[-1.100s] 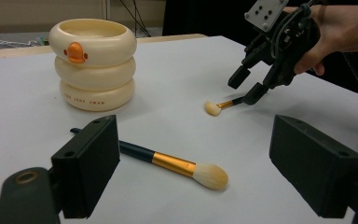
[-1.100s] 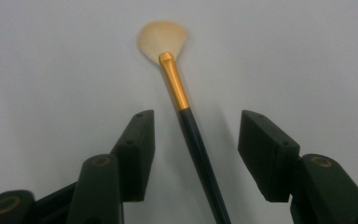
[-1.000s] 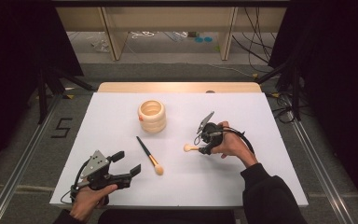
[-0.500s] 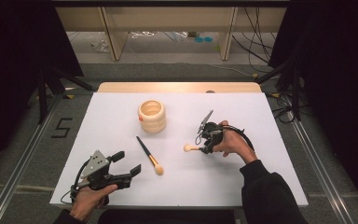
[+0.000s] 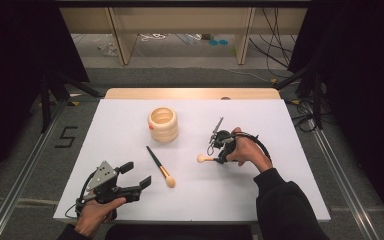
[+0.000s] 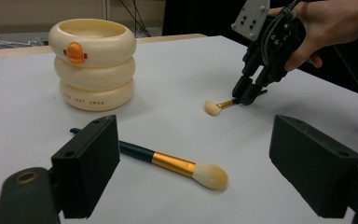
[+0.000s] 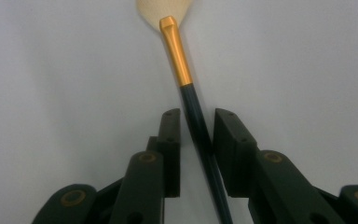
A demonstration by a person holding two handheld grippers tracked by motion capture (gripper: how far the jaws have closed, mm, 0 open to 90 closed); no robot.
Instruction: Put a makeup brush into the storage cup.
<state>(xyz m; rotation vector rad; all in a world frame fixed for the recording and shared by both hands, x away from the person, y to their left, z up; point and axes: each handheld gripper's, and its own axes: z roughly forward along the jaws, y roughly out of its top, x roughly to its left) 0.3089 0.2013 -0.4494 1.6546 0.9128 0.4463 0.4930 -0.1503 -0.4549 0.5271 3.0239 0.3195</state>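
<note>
Right gripper view: small makeup brush w/ dark handle, gold ferrule, cream bristles [image 7: 186, 88] lies on white table [image 7: 51, 70], handle between right gripper [image 7: 196, 126] jaws. Jaws have just been closing; narrow gaps remain, no firm clamp seen. Left gripper [image 5: 135, 176] wide open, empty, near larger dark-handled gold-ferrule brush [image 5: 160, 167]; cream ringed duck pot [image 5: 163, 124] behind.

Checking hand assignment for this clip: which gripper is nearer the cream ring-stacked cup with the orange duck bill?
Right. The right gripper sits to the right of the cup, its jaws just closing around a small brush. The left gripper hovers open at the table's near edge, farther off.
</note>
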